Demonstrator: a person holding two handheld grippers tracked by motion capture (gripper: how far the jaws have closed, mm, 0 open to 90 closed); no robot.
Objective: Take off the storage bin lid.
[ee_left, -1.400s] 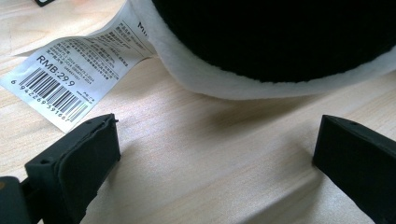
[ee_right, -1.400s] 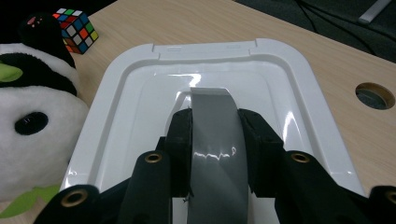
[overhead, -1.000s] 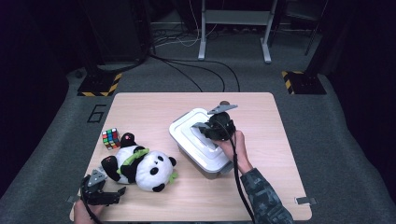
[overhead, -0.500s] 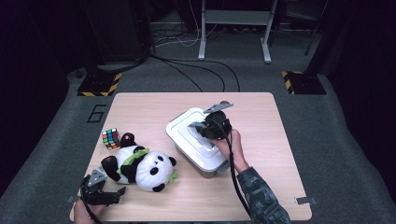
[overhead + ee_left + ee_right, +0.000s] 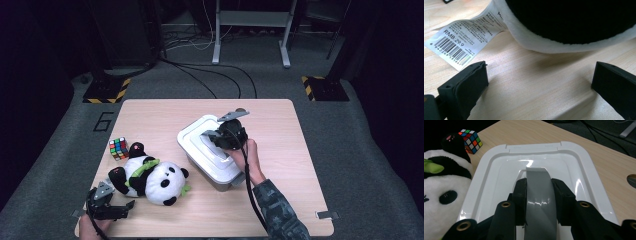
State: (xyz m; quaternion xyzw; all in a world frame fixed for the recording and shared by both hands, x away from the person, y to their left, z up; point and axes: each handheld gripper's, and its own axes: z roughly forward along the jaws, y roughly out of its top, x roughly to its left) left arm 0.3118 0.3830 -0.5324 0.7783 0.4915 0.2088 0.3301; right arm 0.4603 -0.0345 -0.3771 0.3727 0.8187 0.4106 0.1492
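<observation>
A glossy grey handle (image 5: 537, 195), a smooth arched strap, sits mid-lid on the white rounded-corner plastic box (image 5: 200, 137) at the desk's (image 5: 280, 130) centre. The right tool (image 5: 537, 192) pinches it from both sides. The left tool (image 5: 537, 82) gapes wide, empty, before the plush panda (image 5: 155, 175); a colourful cube (image 5: 118, 148) lies beyond.

**Where things sit on my bench**

I see the lidded box (image 5: 210, 155) mid-bench, its handle (image 5: 538, 195) between my right tongs (image 5: 537, 195). The panda toy (image 5: 150, 175) lies left of it, the puzzle cube (image 5: 118, 148) behind the toy, my left tongs (image 5: 117, 210) at the near-left corner.
</observation>
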